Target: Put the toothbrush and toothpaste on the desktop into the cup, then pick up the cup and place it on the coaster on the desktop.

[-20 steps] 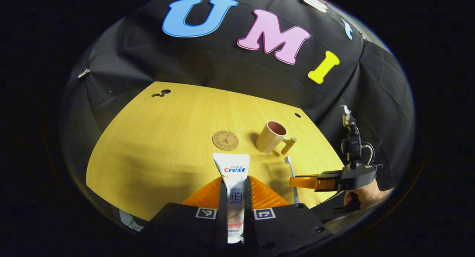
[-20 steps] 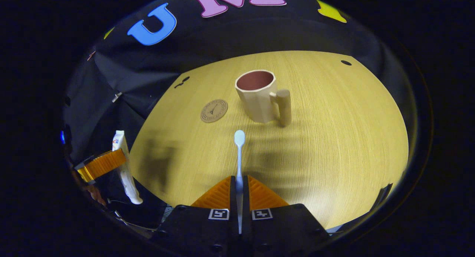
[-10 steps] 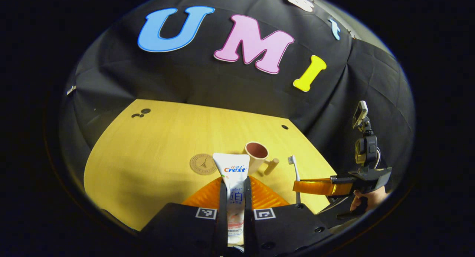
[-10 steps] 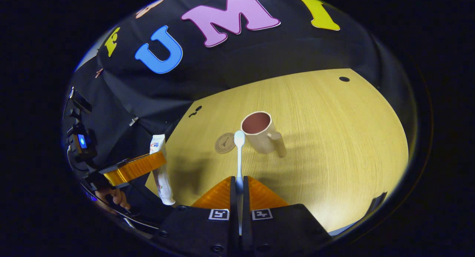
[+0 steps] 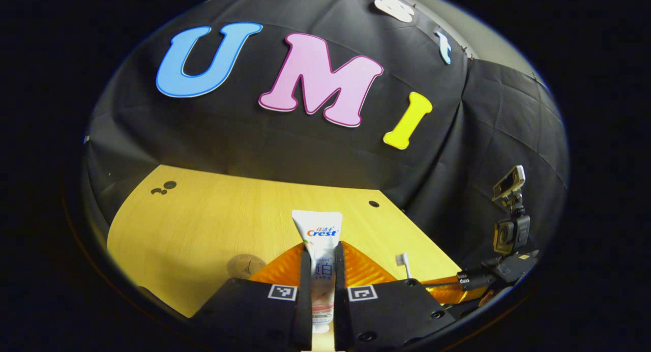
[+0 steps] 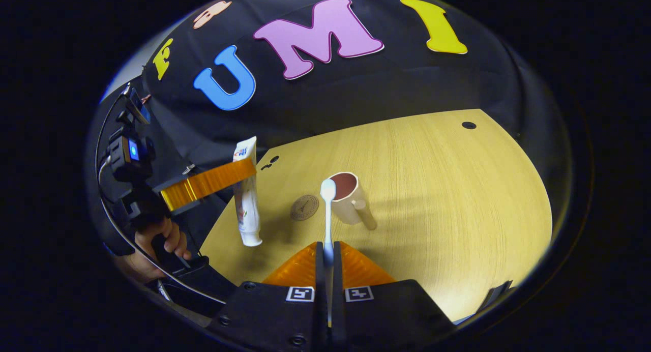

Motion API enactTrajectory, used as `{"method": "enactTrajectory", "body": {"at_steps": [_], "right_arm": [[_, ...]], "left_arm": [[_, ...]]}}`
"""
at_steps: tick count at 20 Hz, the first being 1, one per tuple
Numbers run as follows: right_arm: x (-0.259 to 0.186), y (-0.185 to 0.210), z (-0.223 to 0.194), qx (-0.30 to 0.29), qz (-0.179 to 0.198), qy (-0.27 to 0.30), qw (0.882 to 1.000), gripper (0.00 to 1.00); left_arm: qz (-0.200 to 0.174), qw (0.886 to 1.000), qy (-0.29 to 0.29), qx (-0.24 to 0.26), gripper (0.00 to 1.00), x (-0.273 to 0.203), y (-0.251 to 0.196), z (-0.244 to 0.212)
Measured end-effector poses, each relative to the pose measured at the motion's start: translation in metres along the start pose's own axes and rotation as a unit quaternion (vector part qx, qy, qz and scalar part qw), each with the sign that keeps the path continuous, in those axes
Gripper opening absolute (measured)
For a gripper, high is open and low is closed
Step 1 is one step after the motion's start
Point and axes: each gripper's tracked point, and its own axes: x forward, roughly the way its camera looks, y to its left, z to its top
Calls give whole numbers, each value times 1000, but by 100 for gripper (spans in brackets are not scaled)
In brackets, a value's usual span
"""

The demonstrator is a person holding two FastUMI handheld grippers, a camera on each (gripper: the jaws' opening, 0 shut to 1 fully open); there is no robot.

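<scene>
Left hand-held gripper [image 5: 321, 263] clamps toothpaste [image 5: 320, 240] between fingers.

Two handheld grippers, black bodies with orange fingers

The left gripper [image 5: 320, 260] and right gripper [image 6: 328, 255] each carry ribbed orange fingers [image 5: 363, 265] ahead of black blocks bearing square black-and-white markers and dark screws. Behind the far left gripper's [image 6: 213, 181] fingers rise a black camera with a blue light, a cable, and a hand [image 6: 160, 237] on a black grip.

A recording booth: black cloth wall [image 6: 407, 82] draped behind a bare wooden desktop [image 6: 457, 189].
</scene>
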Motion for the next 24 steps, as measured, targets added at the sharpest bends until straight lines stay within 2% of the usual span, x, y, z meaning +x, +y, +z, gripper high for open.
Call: {"method": "enactTrajectory", "body": {"at_steps": [7, 14, 20, 24], "right_arm": [[-1, -31, -2, 6, 1, 20, 1000, 7], [-7, -66, -11, -3, -8, 51, 999, 7], [-12, -96, -13, -6, -16, 65, 998, 7], [-11, -113, -15, -1, -20, 74, 997, 7]], "left_arm": [[-17, 997, -70, 4, 22, 47, -19, 43], [5, 994, -107, -23, 22, 100, -6, 52], [37, 994, -105, -22, 22, 144, 13, 30], [45, 995, -92, -12, 22, 162, 13, 6]]}}
